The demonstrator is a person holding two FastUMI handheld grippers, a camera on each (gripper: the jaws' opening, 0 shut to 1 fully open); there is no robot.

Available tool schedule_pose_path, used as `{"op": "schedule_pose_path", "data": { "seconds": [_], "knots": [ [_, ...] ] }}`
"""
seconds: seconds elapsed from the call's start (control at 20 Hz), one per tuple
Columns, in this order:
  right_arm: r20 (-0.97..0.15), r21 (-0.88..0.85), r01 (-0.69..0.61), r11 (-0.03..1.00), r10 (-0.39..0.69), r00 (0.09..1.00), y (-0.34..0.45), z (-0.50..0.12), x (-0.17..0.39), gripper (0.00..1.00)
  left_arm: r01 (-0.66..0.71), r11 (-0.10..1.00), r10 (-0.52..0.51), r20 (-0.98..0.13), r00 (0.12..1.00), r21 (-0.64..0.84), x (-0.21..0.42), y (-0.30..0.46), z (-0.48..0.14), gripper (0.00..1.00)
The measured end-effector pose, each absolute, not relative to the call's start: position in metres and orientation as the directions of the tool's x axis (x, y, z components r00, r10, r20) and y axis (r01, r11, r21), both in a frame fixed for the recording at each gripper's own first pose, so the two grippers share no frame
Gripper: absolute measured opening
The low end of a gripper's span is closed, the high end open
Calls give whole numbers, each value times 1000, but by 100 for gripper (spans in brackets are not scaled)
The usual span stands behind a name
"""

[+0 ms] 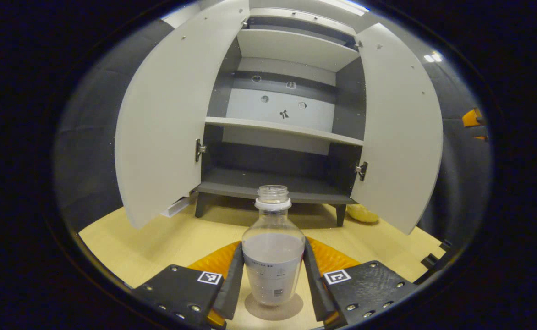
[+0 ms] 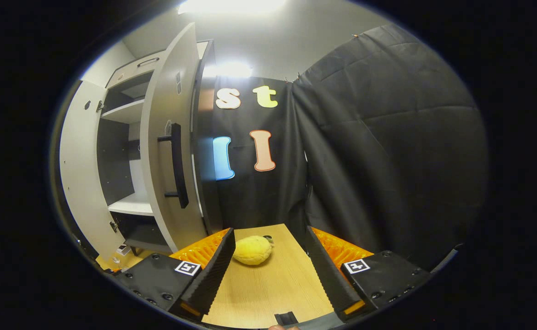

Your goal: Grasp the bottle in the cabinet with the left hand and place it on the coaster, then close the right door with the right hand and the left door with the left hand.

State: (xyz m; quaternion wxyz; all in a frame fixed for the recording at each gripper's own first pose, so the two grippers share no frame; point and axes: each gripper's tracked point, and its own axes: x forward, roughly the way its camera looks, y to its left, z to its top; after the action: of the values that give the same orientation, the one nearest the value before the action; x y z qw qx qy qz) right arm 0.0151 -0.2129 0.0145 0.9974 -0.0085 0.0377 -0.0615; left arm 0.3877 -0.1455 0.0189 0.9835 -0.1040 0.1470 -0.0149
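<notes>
The bottle [image 1: 273,256] stands upright on the coaster [image 1: 273,308] on the table [image 1: 158,243], in front of the cabinet [image 1: 277,128]. The left gripper [image 1: 273,279] flanks the bottle, fingers just beside it; contact cannot be confirmed. Both doors stand open. The right gripper [image 2: 268,275] is open, empty, near the right door [image 2: 167,151] and a yellow object [image 2: 252,250]

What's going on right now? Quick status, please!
Left claw around bottle, standing on coaster. Right claw open, empty, near right door. Both doors open. Yellow lump on table by right door.
</notes>
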Motion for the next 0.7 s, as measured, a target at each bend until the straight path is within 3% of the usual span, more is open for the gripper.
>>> {"op": "schedule_pose_path", "data": {
  "seconds": [0.15,0.2,0.3,0.35,0.7],
  "knots": [
    [-78,-37,130,991,-133,988,-210,12,12,97,18,987,-67,-305,950,-161,395,-159,3,65],
    [-79,-44,130,991,-133,988,-209,11,11,98,21,988,-68,-310,948,-152,397,-162,0,58],
    [-81,-49,132,990,-135,988,-208,11,9,97,20,989,-67,-319,945,-148,396,-166,-7,73],
    [-83,-47,131,990,-134,987,-206,9,9,97,19,989,-66,-324,944,-146,393,-164,-11,66],
    [-101,-40,124,991,-128,987,-200,1,1,97,8,991,-56,-348,936,-136,395,-166,-23,71]
  ]
}}
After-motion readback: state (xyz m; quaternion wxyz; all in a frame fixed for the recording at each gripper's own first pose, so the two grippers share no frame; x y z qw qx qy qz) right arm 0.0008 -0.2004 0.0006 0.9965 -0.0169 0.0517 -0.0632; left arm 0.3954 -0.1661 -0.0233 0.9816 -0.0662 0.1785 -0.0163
